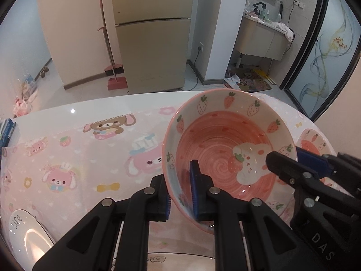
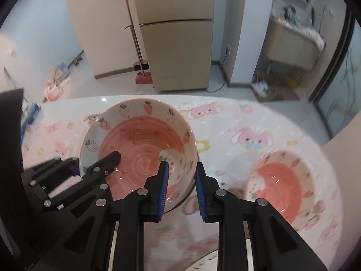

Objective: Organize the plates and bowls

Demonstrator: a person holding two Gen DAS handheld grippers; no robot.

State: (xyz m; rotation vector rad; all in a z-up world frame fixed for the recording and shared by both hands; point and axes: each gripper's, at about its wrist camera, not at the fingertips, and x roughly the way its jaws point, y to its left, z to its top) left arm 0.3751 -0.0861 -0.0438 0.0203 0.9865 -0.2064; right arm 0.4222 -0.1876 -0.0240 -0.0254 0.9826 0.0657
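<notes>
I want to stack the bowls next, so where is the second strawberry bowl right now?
The second strawberry bowl sits on the pink tablecloth, low right in the right wrist view, apart from the held bowl to its left.

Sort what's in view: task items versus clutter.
Task items: strawberry bowl held by left gripper and right gripper; second strawberry bowl; white plate.

Clutter: broom and dustpan, fridge, books, floor mat.
</notes>
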